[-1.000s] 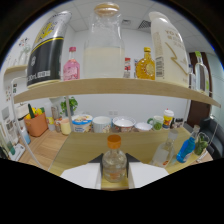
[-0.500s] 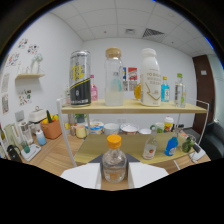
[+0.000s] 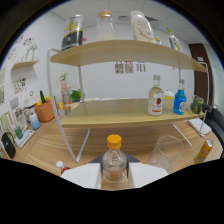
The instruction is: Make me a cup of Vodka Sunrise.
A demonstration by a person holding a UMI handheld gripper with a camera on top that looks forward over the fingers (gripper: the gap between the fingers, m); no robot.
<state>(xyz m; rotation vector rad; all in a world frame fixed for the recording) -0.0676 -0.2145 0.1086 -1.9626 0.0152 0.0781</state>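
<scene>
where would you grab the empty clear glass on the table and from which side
Take the clear glass around its side wall near mid-height, coming in level from the front. It stands upright on the table with its mouth up, and its round wall suits a two-sided pinch. The claw would have to be free first: it now has a bottle with an orange cap between its fingers.

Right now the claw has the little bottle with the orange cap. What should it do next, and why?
Probably carry the small bottle a little toward the clear glass and stop over its rim. The claw looks shut on the bottle, held upright with its orange cap on. The glass stands on the table just beside it, below the shelf, and looks empty, so it seems the place to pour.
</scene>
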